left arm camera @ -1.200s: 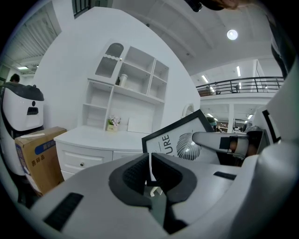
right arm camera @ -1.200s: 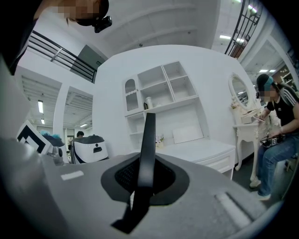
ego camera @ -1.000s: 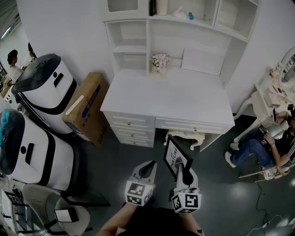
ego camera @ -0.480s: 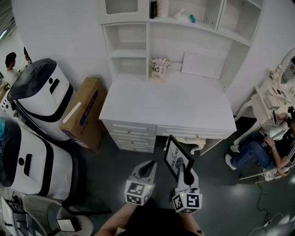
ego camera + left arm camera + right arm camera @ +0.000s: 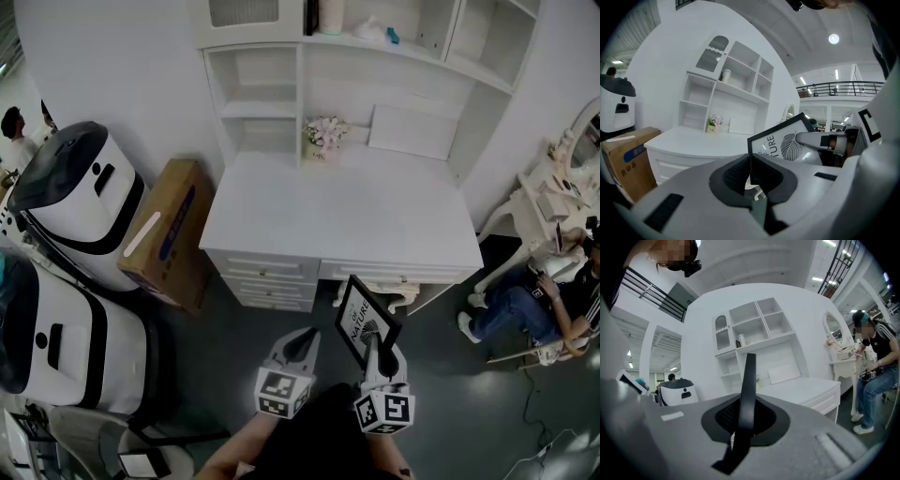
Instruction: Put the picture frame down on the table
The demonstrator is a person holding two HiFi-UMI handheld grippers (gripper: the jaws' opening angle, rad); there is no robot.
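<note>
My right gripper (image 5: 374, 347) is shut on the lower edge of the picture frame (image 5: 363, 322), a black frame round a white print with a leaf and lettering. It stands upright and tilted in the air, just in front of the white desk (image 5: 347, 202) and lower than its top. In the right gripper view the picture frame (image 5: 749, 380) shows edge-on between the pads. My left gripper (image 5: 301, 339) hangs beside it, shut and holding nothing. In the left gripper view the picture frame (image 5: 787, 143) faces me at the right.
A small flower pot (image 5: 324, 134) and a leaning white board (image 5: 412, 129) stand at the desk's back. A stool (image 5: 382, 279) sits under the desk. A cardboard box (image 5: 164, 234) and two white machines (image 5: 80, 202) stand left; a seated person (image 5: 544, 305) is right.
Both grippers and the frame have edged a little closer to the desk front. The right grip on the frame is the same, and the left gripper stays shut.
</note>
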